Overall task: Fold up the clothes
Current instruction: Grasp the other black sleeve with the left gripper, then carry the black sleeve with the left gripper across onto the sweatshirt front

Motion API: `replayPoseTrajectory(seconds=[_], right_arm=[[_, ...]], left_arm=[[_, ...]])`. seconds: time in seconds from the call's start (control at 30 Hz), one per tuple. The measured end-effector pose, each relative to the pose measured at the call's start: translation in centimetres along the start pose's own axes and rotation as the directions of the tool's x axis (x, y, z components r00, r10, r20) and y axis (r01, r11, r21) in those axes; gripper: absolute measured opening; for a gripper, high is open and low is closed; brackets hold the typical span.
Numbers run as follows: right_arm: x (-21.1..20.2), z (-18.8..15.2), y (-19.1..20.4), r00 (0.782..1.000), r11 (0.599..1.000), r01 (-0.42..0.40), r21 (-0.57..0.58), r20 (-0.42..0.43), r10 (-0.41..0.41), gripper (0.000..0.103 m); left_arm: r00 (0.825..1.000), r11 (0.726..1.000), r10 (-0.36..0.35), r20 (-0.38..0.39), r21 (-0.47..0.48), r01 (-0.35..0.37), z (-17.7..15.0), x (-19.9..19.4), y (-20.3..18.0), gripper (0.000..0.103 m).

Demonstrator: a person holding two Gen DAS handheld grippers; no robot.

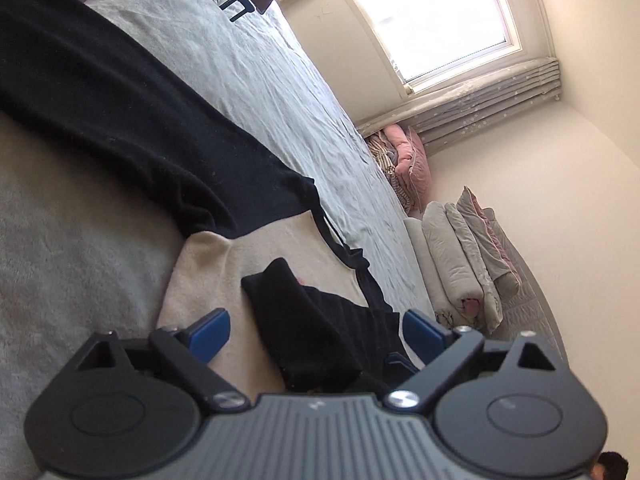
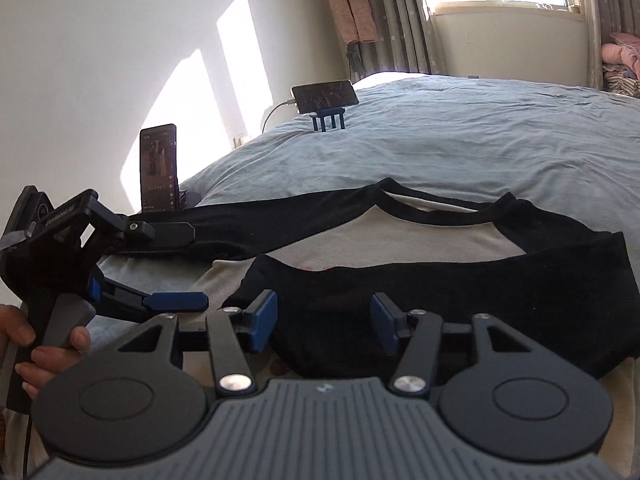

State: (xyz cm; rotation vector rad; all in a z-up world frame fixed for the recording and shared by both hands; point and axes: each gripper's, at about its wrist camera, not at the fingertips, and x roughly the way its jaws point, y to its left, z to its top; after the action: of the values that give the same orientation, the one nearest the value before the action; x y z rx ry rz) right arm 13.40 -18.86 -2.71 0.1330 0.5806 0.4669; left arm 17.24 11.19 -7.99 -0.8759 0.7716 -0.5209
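A cream shirt [image 2: 384, 236] with black sleeves and a black neckband lies flat on the blue-grey bed [image 2: 460, 136]. One black sleeve [image 2: 480, 280] is folded across its chest; the other stretches out toward the left. The right gripper [image 2: 324, 322] hangs over the folded sleeve, tongs wide, holding nothing. The left gripper [image 1: 316, 334] is also wide, above a black cuff [image 1: 304, 316]. Two phones [image 2: 158, 168] stand on the bed; their screen text is too small to read, as is the white lettering on the left gripper's body.
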Motion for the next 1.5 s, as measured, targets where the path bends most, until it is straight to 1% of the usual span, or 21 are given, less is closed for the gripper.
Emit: replayPoseTrajectory(seconds=[0.07,0.13,0.2,0.33,0.43,0.53,0.57,0.6,0.63,0.67,0.8,0.87,1.0,1.07,1.13,1.2,1.27,1.4,1.43,1.47,1.5], right_arm=[[-1.2,-0.3,-1.3,0.999,0.998,0.014,0.068,0.038,-0.017,0.056],[-2.1,-0.6,-2.7,0.998,0.992,0.013,0.129,0.059,-0.021,0.057],[-2.7,-0.8,-3.4,0.997,0.99,0.05,0.131,0.054,-0.057,0.057],[-3.7,-1.2,-4.0,0.986,0.985,0.146,0.092,0.063,-0.152,0.057],[-4.0,-1.5,-4.3,0.967,0.969,0.247,0.026,0.057,-0.248,0.057],[-4.2,-1.9,-5.1,0.948,0.95,0.313,0.0,0.052,-0.313,0.057],[-4.2,-2.0,-5.4,0.942,0.943,0.333,-0.006,0.051,-0.332,0.057],[-4.2,-2.2,-5.7,0.936,0.937,0.349,-0.008,0.049,-0.348,0.058],[-4.2,-2.4,-6.0,0.93,0.931,0.365,-0.01,0.046,-0.364,0.059],[-4.2,-2.5,-6.2,0.926,0.926,0.376,-0.011,0.042,-0.376,0.059],[-3.8,-2.9,-7.0,0.919,0.919,0.393,-0.018,0.026,-0.392,0.059],[-3.7,-3.0,-7.1,0.921,0.921,0.389,-0.025,0.023,-0.388,0.059],[-3.8,-2.9,-7.3,0.923,0.923,0.384,-0.029,0.025,-0.383,0.059],[-4.0,-2.8,-7.4,0.925,0.925,0.38,-0.018,0.028,-0.38,0.059],[-4.1,-2.8,-7.5,0.926,0.926,0.377,-0.007,0.029,-0.376,0.06],[-4.1,-2.8,-7.6,0.924,0.925,0.381,0.0,0.029,-0.381,0.062],[-4.0,-2.9,-7.7,0.918,0.918,0.396,-0.004,0.025,-0.396,0.063],[-3.6,-3.2,-8.1,0.912,0.912,0.41,-0.007,0.007,-0.409,0.063],[-3.5,-3.3,-8.2,0.911,0.911,0.413,-0.011,0.002,-0.413,0.063],[-3.5,-3.4,-8.2,0.909,0.909,0.417,-0.018,-0.003,-0.417,0.063],[-3.5,-3.4,-8.2,0.907,0.907,0.421,-0.027,-0.007,-0.421,0.063]], left_arm=[[1.0,1.0,0.025,-0.008,-0.007,-0.025,0.1,0.6,-0.2,0.077],[0.998,0.998,0.058,-0.006,-0.01,-0.058,0.0,1.1,-0.5,0.073],[0.996,0.996,0.091,0.017,-0.021,-0.09,-0.2,1.3,-0.5,0.068],[0.986,0.988,0.147,0.073,-0.046,-0.144,-0.6,1.3,-0.4,0.048],[0.979,0.983,0.18,0.092,0.029,-0.183,-1.0,1.8,-1.2,0.047],[0.971,0.965,0.219,0.097,0.125,-0.23,-1.2,2.7,-2.4,0.047],[0.968,0.957,0.231,0.099,0.157,-0.244,-1.3,3.0,-2.8,0.041],[0.966,0.95,0.238,0.098,0.185,-0.253,-1.2,3.0,-3.1,0.033],[0.965,0.941,0.245,0.098,0.214,-0.261,-1.1,3.1,-3.3,0.016],[0.963,0.932,0.252,0.098,0.242,-0.268,-1.1,3.1,-3.6,0.013],[0.956,0.887,0.276,0.103,0.354,-0.295,-0.8,3.3,-4.6,0.009],[0.958,0.861,0.255,0.131,0.42,-0.286,-0.3,2.8,-5.5,0.007],[0.955,0.79,0.196,0.223,0.541,-0.288,1.0,1.5,-7.3,0.007],[0.949,0.767,0.189,0.25,0.566,-0.302,1.7,1.3,-7.5,0.007],[0.941,0.738,0.21,0.267,0.588,-0.332,2.5,1.8,-7.1,0.007],[0.937,0.723,0.237,0.259,0.597,-0.348,3.4,2.6,-6.3,0.007],[0.931,0.725,0.27,0.244,0.584,-0.364,4.2,3.1,-5.3,0.008],[0.929,0.767,0.29,0.232,0.524,-0.37,5.5,3.7,-3.3,0.008],[0.926,0.771,0.292,0.239,0.514,-0.375,5.7,3.7,-3.1,0.003],[0.919,0.773,0.299,0.258,0.499,-0.392,6.1,3.5,-3.0,0.0],[0.912,0.776,0.305,0.275,0.483,-0.405,6.4,3.4,-2.8,0.0]])
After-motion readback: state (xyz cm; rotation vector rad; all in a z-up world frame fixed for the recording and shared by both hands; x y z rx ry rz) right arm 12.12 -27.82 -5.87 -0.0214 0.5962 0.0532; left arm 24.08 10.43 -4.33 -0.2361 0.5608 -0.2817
